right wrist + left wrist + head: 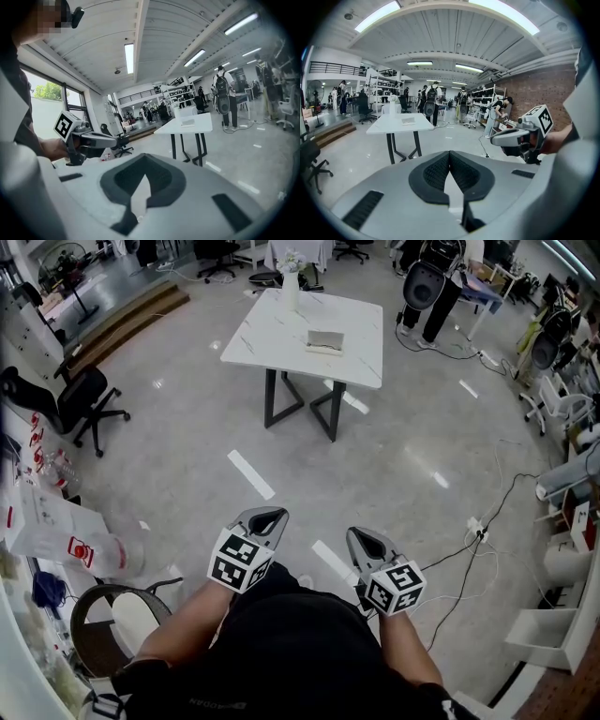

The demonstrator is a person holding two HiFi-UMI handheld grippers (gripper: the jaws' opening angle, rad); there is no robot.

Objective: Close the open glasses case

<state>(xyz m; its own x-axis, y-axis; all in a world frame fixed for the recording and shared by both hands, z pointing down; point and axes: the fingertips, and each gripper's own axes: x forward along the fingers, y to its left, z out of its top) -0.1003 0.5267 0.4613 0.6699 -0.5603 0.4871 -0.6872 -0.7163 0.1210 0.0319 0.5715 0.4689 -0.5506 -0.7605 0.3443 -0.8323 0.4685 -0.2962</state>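
Observation:
The glasses case (pixel 325 341) lies open on a white table (pixel 272 338) far ahead across the floor. It shows small in the left gripper view as the case (pixel 408 120) and in the right gripper view as the case (pixel 188 123). My left gripper (pixel 267 517) and right gripper (pixel 368 540) are held close to the person's body, a long way from the table. The left gripper (pixel 450 154) has its jaws together with nothing between them. The right gripper (pixel 142 161) is shut and empty too.
A white vase (pixel 290 287) stands at the table's far end. A black office chair (pixel 80 399) is at the left, a round stool (pixel 112 615) near the person's left side, cables (pixel 478 531) on the floor at the right. People (pixel 433 96) stand in the background.

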